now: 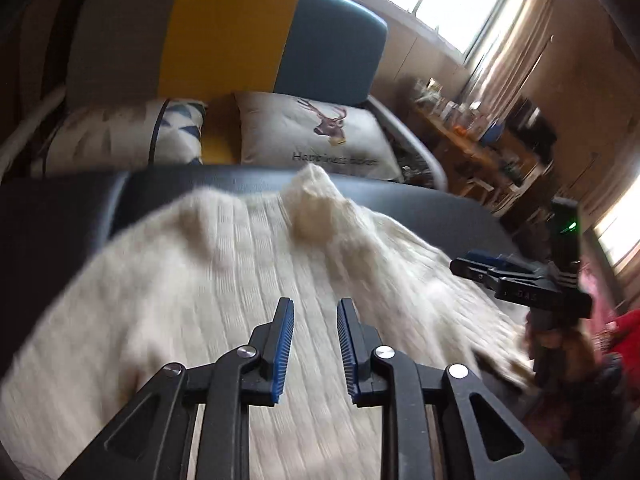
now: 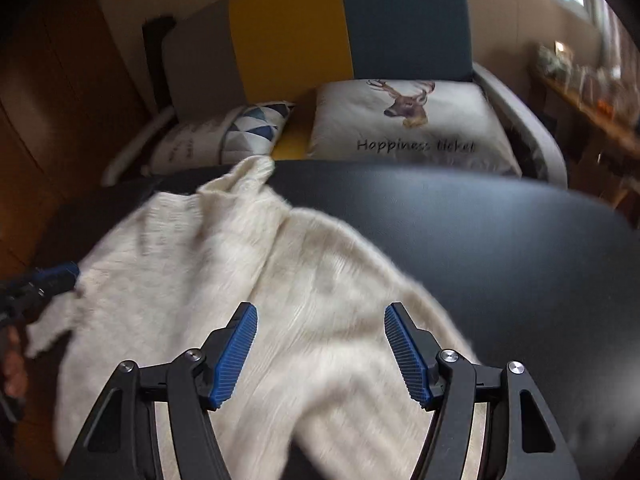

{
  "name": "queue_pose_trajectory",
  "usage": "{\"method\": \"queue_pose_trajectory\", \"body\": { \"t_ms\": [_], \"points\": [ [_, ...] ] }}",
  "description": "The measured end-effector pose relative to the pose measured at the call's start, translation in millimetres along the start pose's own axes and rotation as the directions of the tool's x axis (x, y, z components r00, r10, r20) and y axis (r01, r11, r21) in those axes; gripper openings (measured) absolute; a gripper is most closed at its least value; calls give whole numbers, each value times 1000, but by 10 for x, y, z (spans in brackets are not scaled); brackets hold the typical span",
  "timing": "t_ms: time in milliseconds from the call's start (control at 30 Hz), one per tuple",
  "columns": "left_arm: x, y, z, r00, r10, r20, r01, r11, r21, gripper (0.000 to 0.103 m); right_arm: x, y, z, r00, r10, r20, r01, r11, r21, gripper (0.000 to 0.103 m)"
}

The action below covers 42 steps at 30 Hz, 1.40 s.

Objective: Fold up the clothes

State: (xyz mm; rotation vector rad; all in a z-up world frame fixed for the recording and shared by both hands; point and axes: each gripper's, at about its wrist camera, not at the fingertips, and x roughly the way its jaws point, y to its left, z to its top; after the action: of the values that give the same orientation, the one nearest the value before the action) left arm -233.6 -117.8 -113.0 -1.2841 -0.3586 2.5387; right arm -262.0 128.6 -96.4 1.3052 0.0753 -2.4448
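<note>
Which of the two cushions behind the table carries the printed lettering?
The deer cushion, the one on the right below the sofa's teal panel; it shows a stag's head and a line of text. The other cushion has blue triangles.

I see the sweater lying on the table's left; behind it, two cushions on a chair.

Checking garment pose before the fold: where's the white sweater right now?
The white knit sweater lies crumpled on the dark table, toward its left side in the right wrist view, in front of the deer cushion; both grippers' jaws are open over it.
</note>
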Motion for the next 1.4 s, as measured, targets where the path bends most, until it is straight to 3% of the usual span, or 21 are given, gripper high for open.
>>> {"method": "queue_pose_trajectory", "body": {
  "t_ms": [167, 267, 400, 467, 533, 600, 700, 800, 867, 933, 1000, 1100, 1200, 1300, 1400],
  "points": [
    [365, 47, 420, 999, 28, -21, -26, 998, 65, 22, 608, -87, 368, 990, 75, -120, -83, 995, -60, 77],
    [564, 39, 577, 998, -17, -67, 23, 996, 83, 24, 830, -43, 414, 983, 80, -162, -101, 987, -126, 82],
    [917, -35, 696, 986, -70, -154, 80, 995, 59, 28, 1108, 81, 319, 985, -12, -170, -33, 965, -259, 81],
    [1090, -45, 747, 983, -54, -173, 64, 997, 51, 28, 1108, 78, 270, 989, -17, -146, -22, 965, -261, 75],
    [1296, -12, 792, 977, -50, -208, 55, 998, 18, 28, 1024, 104, 226, 991, -41, -125, 4, 959, -283, 38],
    [1533, 94, 721, 964, -23, -263, 16, 999, -31, 8, 944, 174, 162, 988, -120, -100, 78, 934, -348, 17],
    [1439, 74, 519, 984, 42, -176, -40, 999, 17, 5, 823, 185, 39, 968, -249, -30, 212, 876, -432, 16],
    [1331, 91, 380, 986, 33, -161, -35, 999, -5, 7, 847, -35, -49, 957, -286, -43, 249, 891, -381, 18],
    [1277, 112, 317, 987, 14, -161, -18, 1000, -24, 12, 807, -179, -37, 970, -238, -55, 211, 931, -298, 21],
    [1198, 120, 387, 987, -4, -158, -4, 999, -53, 17, 750, -323, -2, 979, -193, -59, 177, 962, -206, 38],
    [1103, 129, 481, 992, -18, -127, 10, 998, -68, 17, 616, -417, 57, 988, -151, -23, 147, 981, -124, 46],
    [952, 98, 663, 996, -45, -77, 39, 996, -75, 19, 387, -431, 115, 999, -8, 40, 10, 999, -45, 46],
    [933, -5, 843, 992, -113, -56, 108, 990, -89, 20, 396, -293, 97, 995, 96, 24, -94, 994, -54, 46],
    [1206, -263, 952, 974, -174, -143, 166, 984, -66, 20, 514, -191, -8, 998, 55, -41, -58, 996, -71, 46],
    [1582, -481, 1009, 952, -191, -241, 185, 982, -46, 20, 552, -288, -129, 993, 101, -63, -103, 994, -24, 51]
  ]
}}
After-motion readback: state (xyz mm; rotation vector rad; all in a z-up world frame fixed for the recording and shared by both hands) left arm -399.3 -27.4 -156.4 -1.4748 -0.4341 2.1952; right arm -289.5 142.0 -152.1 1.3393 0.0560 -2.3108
